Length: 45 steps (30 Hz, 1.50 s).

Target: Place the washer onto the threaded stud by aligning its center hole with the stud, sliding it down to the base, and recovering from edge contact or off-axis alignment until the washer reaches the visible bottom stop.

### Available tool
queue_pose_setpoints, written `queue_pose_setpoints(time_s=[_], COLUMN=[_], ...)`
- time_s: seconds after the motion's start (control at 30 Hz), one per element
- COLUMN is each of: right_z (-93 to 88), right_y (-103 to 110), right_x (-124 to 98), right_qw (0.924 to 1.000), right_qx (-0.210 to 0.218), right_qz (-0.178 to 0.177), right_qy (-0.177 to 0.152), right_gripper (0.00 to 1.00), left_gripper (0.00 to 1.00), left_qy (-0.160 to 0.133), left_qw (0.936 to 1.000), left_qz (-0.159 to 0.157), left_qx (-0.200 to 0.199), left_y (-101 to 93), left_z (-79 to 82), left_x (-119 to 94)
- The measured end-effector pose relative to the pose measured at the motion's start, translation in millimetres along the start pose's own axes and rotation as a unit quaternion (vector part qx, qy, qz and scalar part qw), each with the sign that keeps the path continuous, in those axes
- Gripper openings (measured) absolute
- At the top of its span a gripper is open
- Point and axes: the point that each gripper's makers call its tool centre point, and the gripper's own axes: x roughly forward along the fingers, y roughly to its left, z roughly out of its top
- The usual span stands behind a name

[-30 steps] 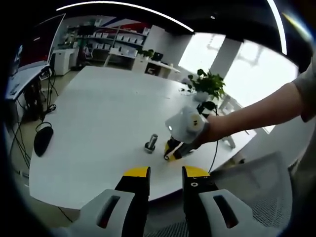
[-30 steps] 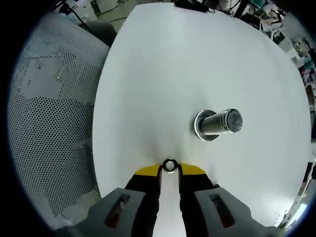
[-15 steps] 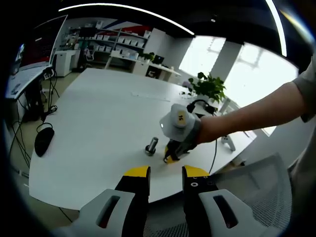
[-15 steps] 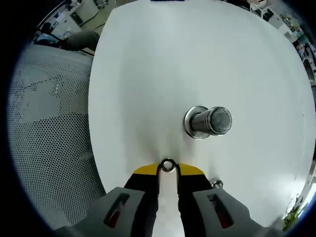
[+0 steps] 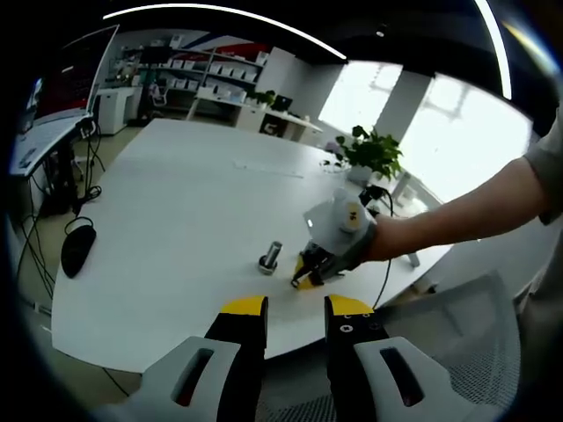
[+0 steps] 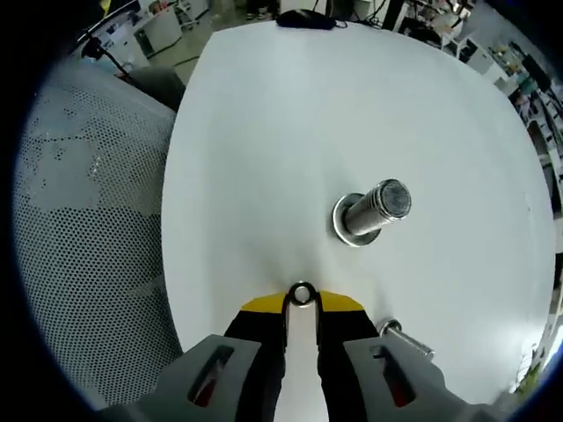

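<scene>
The washer (image 6: 302, 294) is sitting pinched between the yellow tips of your right gripper (image 6: 302, 303), which is clenching it by its edges, so the small metal ring is showing its center hole just above the jaw ends in the right gripper view. You are holding it over the white table (image 6: 264, 158), near the table edge, with the threaded stud (image 6: 374, 211) standing a little beyond and to the right of the ring, apart from it and not yet entered. The stud is rising from its round base flange, tilting toward the upper right in this view. A small bolt-like piece (image 6: 400, 336) is lying on the table just right of your right jaw. The mesh chair back (image 6: 79, 264) is filling the left side. In the left gripper view, your left gripper (image 5: 295, 309) is hovering off the table with its jaws parted and nothing between them. Farther out, your right gripper (image 5: 308, 272) is angling down at the tabletop just beside the stud (image 5: 269, 257), and a potted plant (image 5: 369, 154) and a computer mouse (image 5: 77, 248) are sitting farther away.
</scene>
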Motion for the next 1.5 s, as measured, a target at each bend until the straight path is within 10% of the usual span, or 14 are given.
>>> queue_pose_setpoints(time_s=[0.87,1.5], right_z=[-47.2,-18.2], right_y=[-42,-64], right_x=[-62,-81], right_qw=[0.9902,0.9882], right_qx=[0.113,0.084], right_qz=[-0.046,-0.07], right_qy=[-0.069,-0.107], right_gripper=[0.13,0.13], left_gripper=[0.23,0.23], left_qy=[0.008,0.011], left_qw=[1.0,0.9999], left_qz=[-0.004,0.003], left_qx=[0.001,-0.002], left_y=[-1.0,1.6], left_z=[-1.8,-3.2], left_x=[1,1])
